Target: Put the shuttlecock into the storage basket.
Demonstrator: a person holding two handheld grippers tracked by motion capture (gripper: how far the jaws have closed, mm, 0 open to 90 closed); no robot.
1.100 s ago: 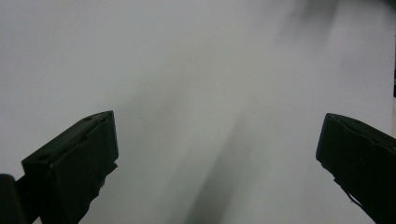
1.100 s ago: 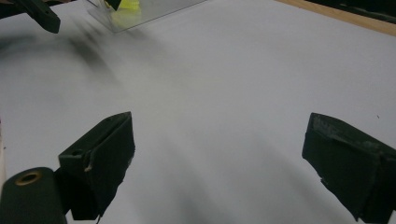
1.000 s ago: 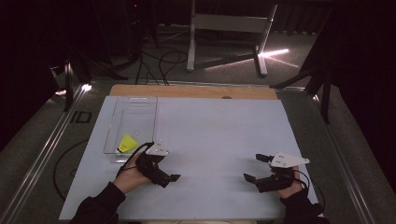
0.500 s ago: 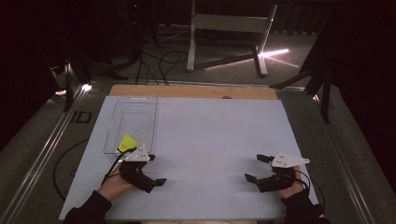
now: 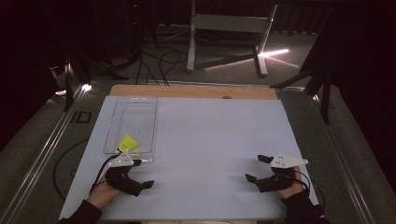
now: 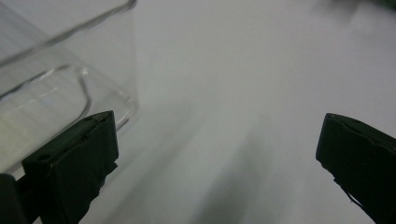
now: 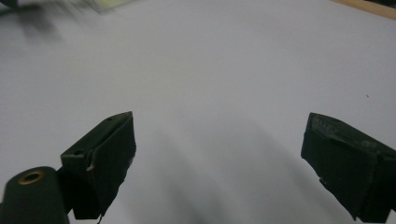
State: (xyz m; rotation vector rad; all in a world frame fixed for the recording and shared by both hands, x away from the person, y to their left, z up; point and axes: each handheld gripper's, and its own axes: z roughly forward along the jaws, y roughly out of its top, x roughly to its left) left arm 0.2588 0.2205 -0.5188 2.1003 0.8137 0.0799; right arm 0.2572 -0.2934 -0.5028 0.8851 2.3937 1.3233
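A clear plastic tray (image 5: 133,122) is seen just beyond the left tongs (image 5: 140,173), lying flat on the white table (image 5: 210,140); its walls are transparent, with rounded corners, and a small yellow piece (image 5: 127,143) lies in its near end, the end closest to the left tongs. In the left gripper view one rounded corner of the tray (image 6: 93,88) stands just beside the left-hand jaw, apart from it; the rest of the tray is cut off by the frame edge. The left tongs (image 6: 217,154) are held wide open, with nothing between the jaws but bare table; the right tongs (image 5: 254,169) are well apart from the tray, and the same gaping, empty state is shown (image 7: 219,154). What the yellow piece is cannot be made out; it is too small and blurred.
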